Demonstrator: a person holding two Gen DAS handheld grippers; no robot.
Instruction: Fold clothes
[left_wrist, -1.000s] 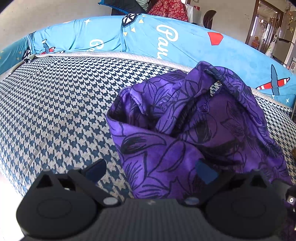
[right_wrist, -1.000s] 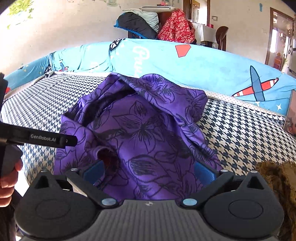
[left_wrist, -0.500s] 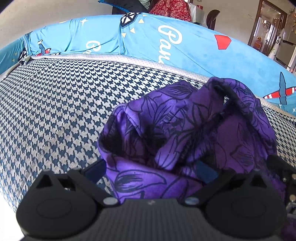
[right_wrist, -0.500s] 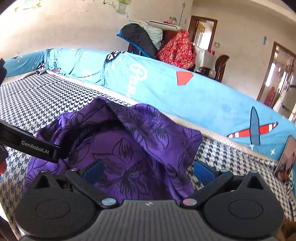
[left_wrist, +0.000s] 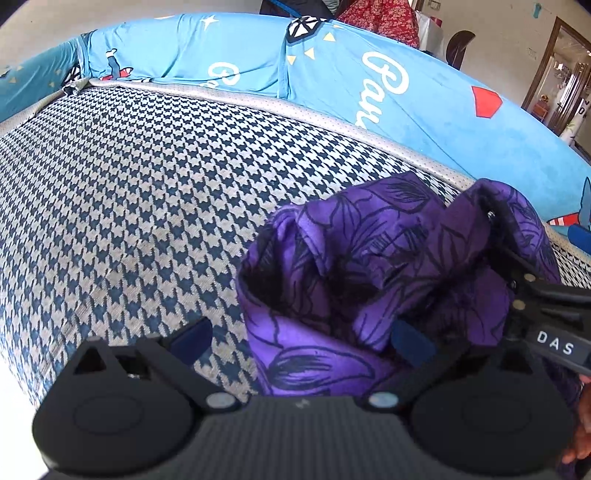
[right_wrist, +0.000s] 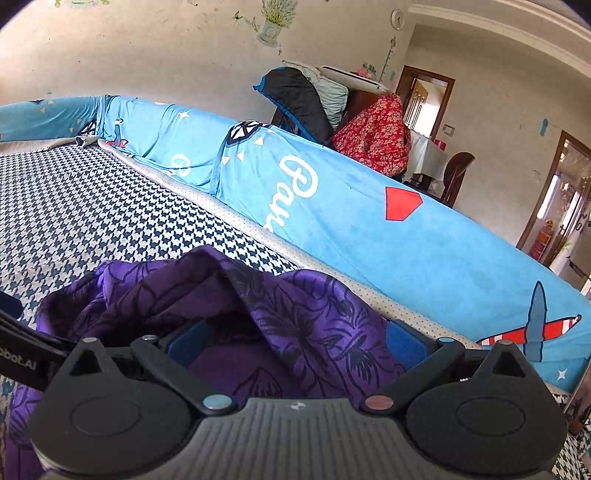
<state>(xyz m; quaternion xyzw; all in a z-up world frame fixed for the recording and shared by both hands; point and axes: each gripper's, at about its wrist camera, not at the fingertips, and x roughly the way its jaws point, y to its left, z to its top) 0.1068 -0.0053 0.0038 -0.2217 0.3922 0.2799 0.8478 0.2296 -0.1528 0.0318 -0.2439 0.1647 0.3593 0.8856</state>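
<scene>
A: Biggest thing out there was the bed (left_wrist: 122, 192), covered in that blue-and-white houndstooth, with a bright blue cushion (right_wrist: 369, 229) running along its far edge.

B: And behind the cushion?

A: A heap of dark and red laundry (right_wrist: 373, 140) piled by the wall. The real business was the purple shirt (left_wrist: 369, 266), black flowers printed all over it. It sat bunched and crumpled on the bed, toward the side by the cushion.

B: What were the tools doing?

A: The left gripper (left_wrist: 303, 336) had its fingers spread wide. One blue pad (left_wrist: 192, 338) sat over bare houndstooth, the other was right against the cloth, and a fold of shirt lay between them, unpinched.

B: The right one?

A: The right gripper (right_wrist: 295, 341) was just as wide apart, its blue pads (right_wrist: 402, 341) on either side of a mound of purple fabric, nothing clamped. From the left camera it came in from the right edge, against the shirt.
</scene>
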